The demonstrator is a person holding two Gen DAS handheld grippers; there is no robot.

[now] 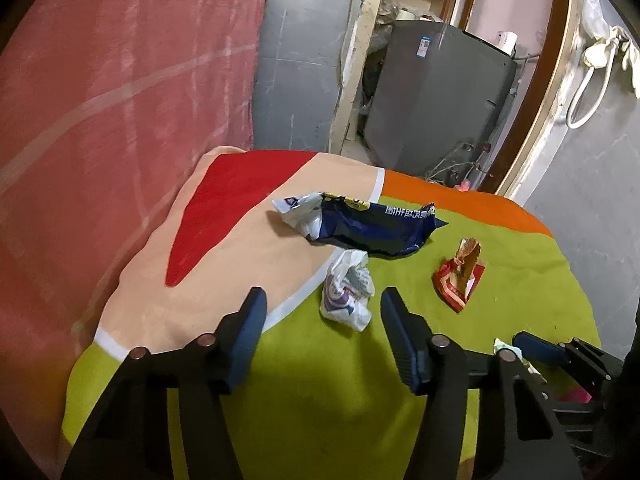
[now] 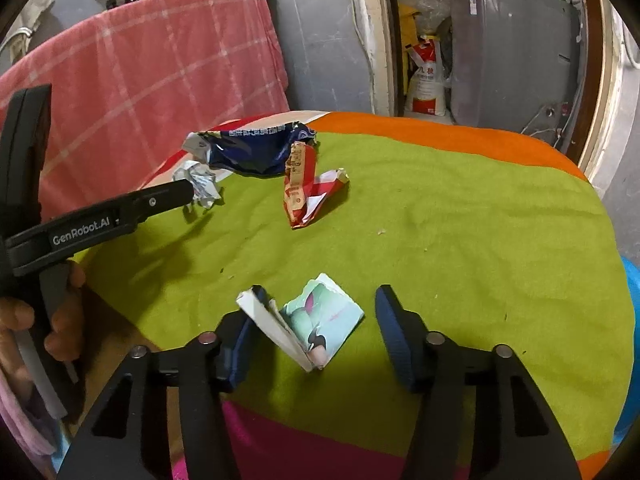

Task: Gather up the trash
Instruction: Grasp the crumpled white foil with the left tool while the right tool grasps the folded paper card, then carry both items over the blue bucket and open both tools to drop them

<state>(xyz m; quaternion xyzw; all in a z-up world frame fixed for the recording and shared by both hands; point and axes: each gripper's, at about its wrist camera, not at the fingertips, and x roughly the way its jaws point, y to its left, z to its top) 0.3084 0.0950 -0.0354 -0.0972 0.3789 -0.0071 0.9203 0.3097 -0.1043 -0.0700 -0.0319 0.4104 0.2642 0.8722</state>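
Observation:
Trash lies on a round table under a bright cloth. A crumpled white wrapper sits just ahead of my open left gripper, between the fingertips' line. Behind it lies a dark blue snack bag, and to the right a red and gold wrapper. In the right wrist view my open right gripper straddles a folded pale paper packet, whose left flap leans on the left finger. The blue bag, the red wrapper and the white wrapper lie beyond.
A pink checked cloth hangs behind the table at the left. A grey appliance and a doorway stand at the back. The left gripper's body and the hand holding it reach in from the left. The table edge curves off at the right.

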